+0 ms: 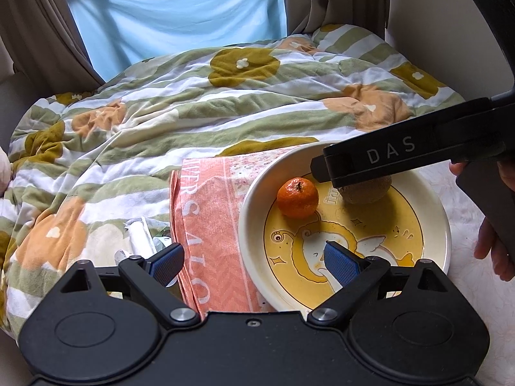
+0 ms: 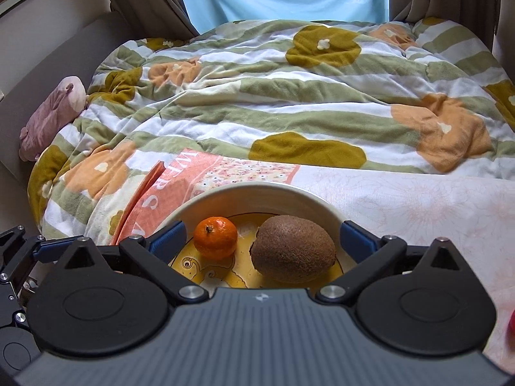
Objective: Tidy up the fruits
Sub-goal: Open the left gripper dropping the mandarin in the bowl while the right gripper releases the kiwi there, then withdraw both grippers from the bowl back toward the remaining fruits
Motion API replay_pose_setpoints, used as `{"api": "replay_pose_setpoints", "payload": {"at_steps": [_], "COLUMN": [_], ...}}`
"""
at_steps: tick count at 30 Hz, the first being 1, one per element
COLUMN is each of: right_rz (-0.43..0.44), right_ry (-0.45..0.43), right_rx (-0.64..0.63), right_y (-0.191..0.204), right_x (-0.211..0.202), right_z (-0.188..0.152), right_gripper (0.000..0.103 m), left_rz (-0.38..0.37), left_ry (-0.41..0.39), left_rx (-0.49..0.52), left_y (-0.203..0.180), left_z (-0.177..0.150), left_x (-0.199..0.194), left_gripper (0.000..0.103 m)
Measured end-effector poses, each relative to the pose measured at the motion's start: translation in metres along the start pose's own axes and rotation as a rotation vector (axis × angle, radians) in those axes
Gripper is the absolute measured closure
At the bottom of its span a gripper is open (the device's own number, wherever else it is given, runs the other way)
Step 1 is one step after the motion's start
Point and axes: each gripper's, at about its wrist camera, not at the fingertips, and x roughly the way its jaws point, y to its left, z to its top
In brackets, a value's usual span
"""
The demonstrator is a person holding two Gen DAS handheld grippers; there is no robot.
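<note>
Your right gripper [image 2: 262,236] is spread wide over the plate [image 2: 257,193], gripping nothing; kiwi [image 2: 293,249] and mandarin [image 2: 215,238] sit between its fingers, near the far rim. Your left gripper [image 1: 254,259] is wide open, empty, at the plate's near-left rim.

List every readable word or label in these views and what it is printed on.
"DAS": white letters on the side of the right gripper.
"WERS A LO", partly cut off: white letters on the pink towel under the plate.
Small brown print on the plate beside the kiwi: too small to read.
</note>
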Motion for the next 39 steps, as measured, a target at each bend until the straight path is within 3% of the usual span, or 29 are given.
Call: {"api": "replay_pose_setpoints", "payload": {"at_steps": [6, 14, 23, 32, 39], "right_rz": [-0.017, -0.039, -0.047, -0.058, -0.088], "right_ry": [-0.008, -0.082, -0.061, -0.093, -0.09], "right_rx": [-0.036, -0.079, -0.131, -0.107, -0.048], "right_y": [0.004, 0.005, -0.015, -0.078, -0.144], "right_x": [-0.024, -0.079, -0.145, -0.229, -0.274], "right_z": [0.001, -0.003, -0.021, -0.057, -0.1], "right_gripper": [0.0, 0.0, 0.0, 0.0, 0.0], "left_rz": [0.016, 0.04, 0.076, 0.119, 0.066], "left_ry": [-0.027, -0.079, -0.152, -0.211, -0.226], "left_rx": [-0.027, -0.069, -0.109, -0.163, -0.141], "left_y": [-0.001, -0.006, -0.042, -0.099, -0.164], "left_z": [0.001, 0.0, -0.001, -0.008, -0.018], "left_x": [-0.016, -0.052, -0.109, -0.161, -0.176], "left_gripper": [0.007, 0.007, 0.007, 0.007, 0.007]}}
